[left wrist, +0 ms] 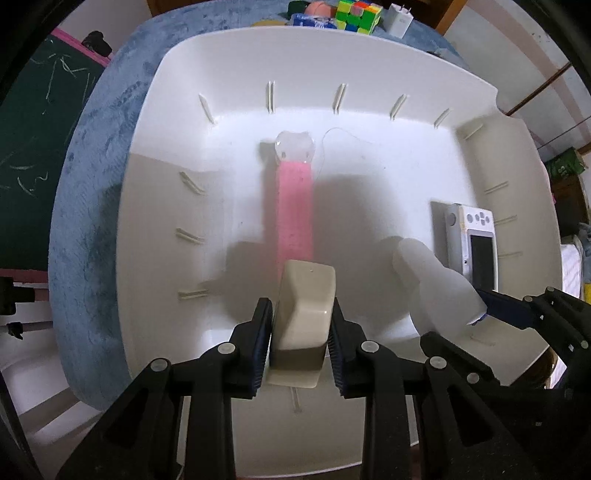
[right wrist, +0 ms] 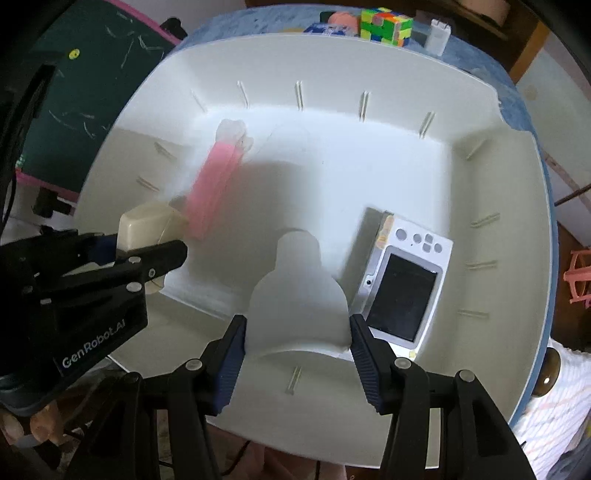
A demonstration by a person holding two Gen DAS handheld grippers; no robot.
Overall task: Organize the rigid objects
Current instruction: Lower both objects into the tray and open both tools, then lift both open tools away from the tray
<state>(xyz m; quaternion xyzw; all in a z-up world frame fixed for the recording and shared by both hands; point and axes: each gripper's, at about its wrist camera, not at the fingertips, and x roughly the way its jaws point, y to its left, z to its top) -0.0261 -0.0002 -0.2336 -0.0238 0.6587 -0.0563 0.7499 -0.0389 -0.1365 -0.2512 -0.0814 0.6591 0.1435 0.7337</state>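
My left gripper [left wrist: 301, 343] is shut on a cream rectangular block [left wrist: 304, 306] and holds it over the near part of a large white bin [left wrist: 332, 55]. My right gripper [right wrist: 297, 350] is shut on a white plastic bottle [right wrist: 299, 291], also over the bin. The left gripper [right wrist: 147, 254] with its block [right wrist: 147, 225] shows at the left of the right wrist view. A pink stick with a clear cap [left wrist: 295, 206] lies on the bin floor. A white handheld device with a dark screen [right wrist: 406, 288] lies at the bin's right.
The bin sits on a blue fuzzy cloth [left wrist: 85, 206]. Behind the bin stand a colourful puzzle cube [left wrist: 358, 16], a white charger plug [left wrist: 400, 18] and a blue packet [left wrist: 314, 22]. A dark green board [left wrist: 33, 147] is at the left.
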